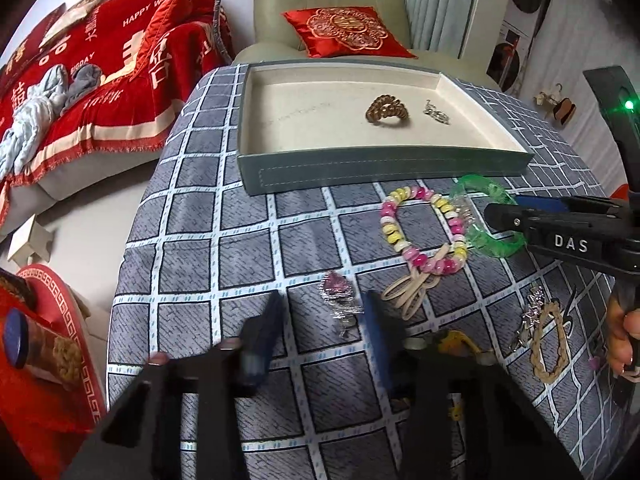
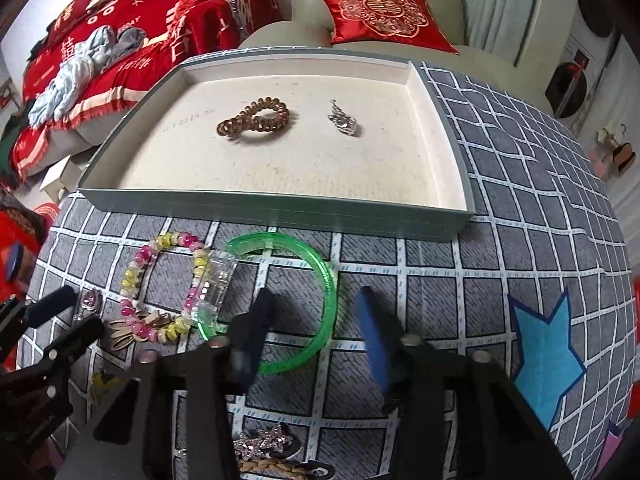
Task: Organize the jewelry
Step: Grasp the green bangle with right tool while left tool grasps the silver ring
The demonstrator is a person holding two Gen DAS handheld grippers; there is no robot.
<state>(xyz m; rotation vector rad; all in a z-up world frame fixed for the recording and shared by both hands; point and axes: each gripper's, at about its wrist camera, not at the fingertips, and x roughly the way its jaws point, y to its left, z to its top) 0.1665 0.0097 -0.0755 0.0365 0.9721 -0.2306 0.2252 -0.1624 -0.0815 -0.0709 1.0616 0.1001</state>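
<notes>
A pink glittery hair clip (image 1: 338,300) lies on the checked cloth between the fingers of my left gripper (image 1: 323,298); the pads stand apart from it. My right gripper (image 2: 316,294) straddles the right rim of a green bangle (image 2: 330,292), one finger inside the ring and one outside, neither pad pressing. In the left wrist view the right gripper (image 1: 506,210) covers part of the bangle (image 1: 480,192). The grey tray (image 2: 280,216) behind holds a brown spiral hair tie (image 2: 256,118) and a silver pendant (image 2: 344,122). A pink and yellow bead bracelet (image 2: 128,280) lies left of the bangle.
A beige bow tie (image 1: 412,288), a braided tan bracelet (image 1: 548,344), a silver chain (image 1: 532,308) and a yellow piece (image 1: 456,340) lie near the cloth's front. A glittery star clip (image 2: 264,444) sits under my right gripper. An armchair with a red cushion (image 1: 348,32) stands behind the tray.
</notes>
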